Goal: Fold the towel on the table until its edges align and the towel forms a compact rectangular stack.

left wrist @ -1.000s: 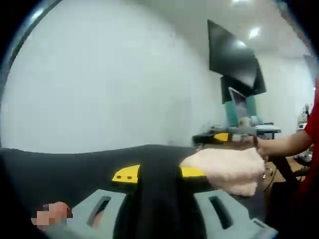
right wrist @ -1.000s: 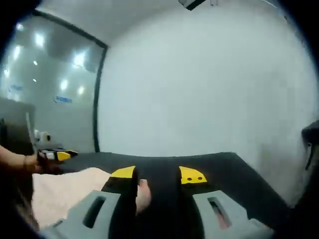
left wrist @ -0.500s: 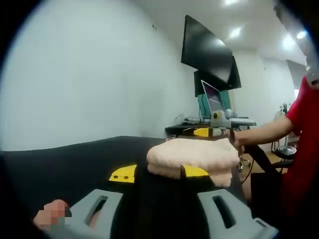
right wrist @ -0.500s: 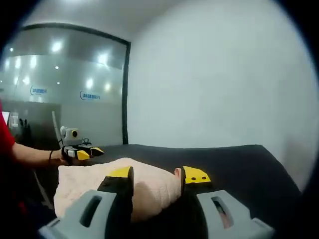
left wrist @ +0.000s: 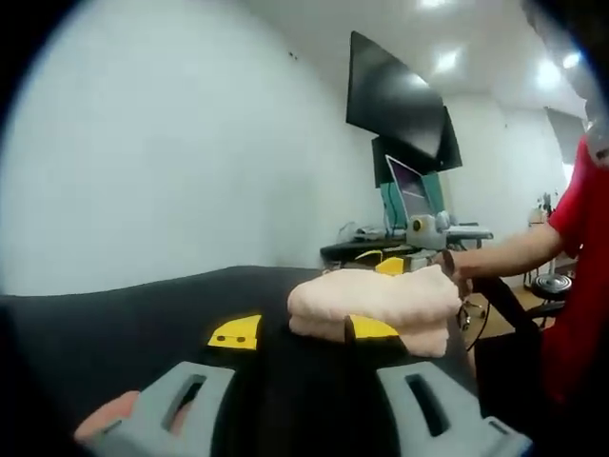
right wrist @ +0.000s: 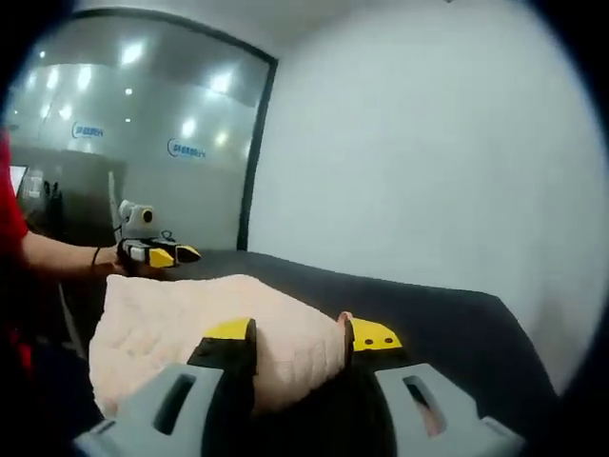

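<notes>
Towel (right wrist: 190, 328): pale peach, folded into a thick stack on the black surface (right wrist: 447, 319). In the left gripper view the towel (left wrist: 376, 303) lies just past the yellow tips, toward the right; its near underside is cut off by the right-hand jaw, so I cannot tell whether its edges align.

Right tongs (right wrist: 297, 345): I read the jaws as set apart with a fold of towel between them, pressed against both inner faces; holding it. The fold's lower part is hidden by the jaws.

Left tongs (left wrist: 297, 333): jaws apart, dark surface between them, nothing held. From the right gripper view, they (right wrist: 160, 255) sit at the towel's far side, held by a bare forearm.

Room: white wall (left wrist: 171, 162), dark wall screen (left wrist: 395, 100), glass partition (right wrist: 133, 143), ceiling lights. Red sleeve (left wrist: 576, 248) at the edge.
</notes>
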